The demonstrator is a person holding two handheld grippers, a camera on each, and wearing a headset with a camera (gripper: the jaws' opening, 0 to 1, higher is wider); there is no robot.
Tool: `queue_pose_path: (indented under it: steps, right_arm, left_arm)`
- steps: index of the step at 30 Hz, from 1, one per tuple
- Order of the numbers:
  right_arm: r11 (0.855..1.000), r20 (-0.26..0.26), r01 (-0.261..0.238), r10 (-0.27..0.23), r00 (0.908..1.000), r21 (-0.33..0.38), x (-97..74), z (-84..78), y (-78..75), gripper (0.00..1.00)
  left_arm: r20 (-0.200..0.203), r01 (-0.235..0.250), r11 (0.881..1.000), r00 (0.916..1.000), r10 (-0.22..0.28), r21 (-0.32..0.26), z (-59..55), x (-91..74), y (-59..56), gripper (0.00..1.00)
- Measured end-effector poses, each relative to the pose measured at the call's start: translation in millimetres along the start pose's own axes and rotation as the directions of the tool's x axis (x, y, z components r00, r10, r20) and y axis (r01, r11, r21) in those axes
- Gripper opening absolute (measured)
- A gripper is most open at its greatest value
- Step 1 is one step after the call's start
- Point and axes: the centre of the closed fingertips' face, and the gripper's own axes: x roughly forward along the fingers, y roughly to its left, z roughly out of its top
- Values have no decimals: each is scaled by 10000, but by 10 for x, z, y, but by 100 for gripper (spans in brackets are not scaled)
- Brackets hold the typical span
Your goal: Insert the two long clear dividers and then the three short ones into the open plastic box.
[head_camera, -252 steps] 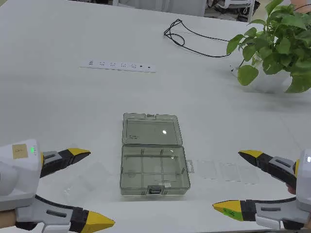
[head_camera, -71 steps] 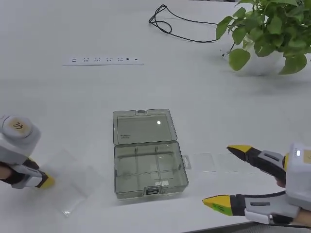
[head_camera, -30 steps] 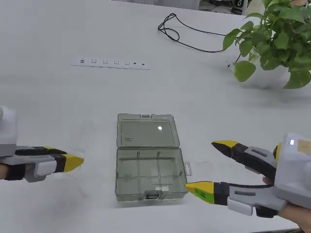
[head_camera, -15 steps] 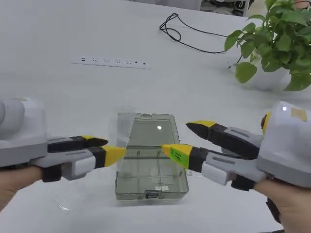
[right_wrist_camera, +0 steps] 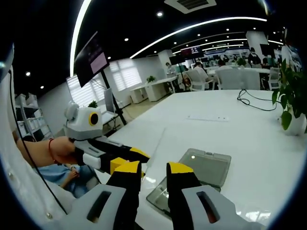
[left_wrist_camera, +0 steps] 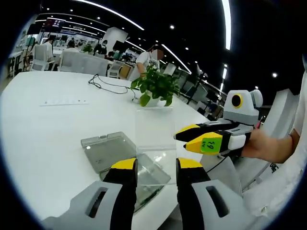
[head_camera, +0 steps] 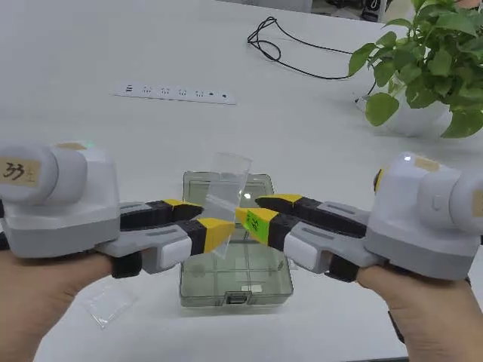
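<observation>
The left tool (head_camera: 215,217) had lifted a clear divider (head_camera: 226,188) off the desk (head_camera: 113,151) and clamped it upright above the open box (head_camera: 234,296). The right tool (head_camera: 250,209), jaws apart, had closed in beside it, likely to steady the first insertion.

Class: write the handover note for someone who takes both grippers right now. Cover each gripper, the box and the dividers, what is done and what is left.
Left gripper: shut on a clear divider, held roughly upright in the air above the open box.
Right gripper: open, tips close by that divider's edge, not gripping it.
A second divider lies flat on the table, left of the box in the head view.
Done: one divider lifted; none looks seated in the box.
Left: seat this one, then the other long one, then the three short ones.
</observation>
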Motion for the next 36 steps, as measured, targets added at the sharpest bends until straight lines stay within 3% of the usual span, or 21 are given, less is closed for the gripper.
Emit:
queue_pose_path:
  steps: [13,19,26,36]
  right_arm:
    - [9993,-7,11,-11,10000,378,72,-1,10,13]
    - [9987,-16,34,-33,10000,518,95,-4,11,9]
    - [9931,-96,392,-384,9992,1103,103,1,2,7]
    - [9917,-192,486,-466,9987,1195,101,2,0,6]
  left_arm:
    - [-130,93,9981,9999,-85,615,35,26,-53,30]
    - [-170,107,9977,9998,-96,675,33,31,-66,30]
    - [-100,10,9976,10000,-3,691,35,49,-70,31]
    - [-93,51,9979,9999,-45,642,12,48,-75,31]
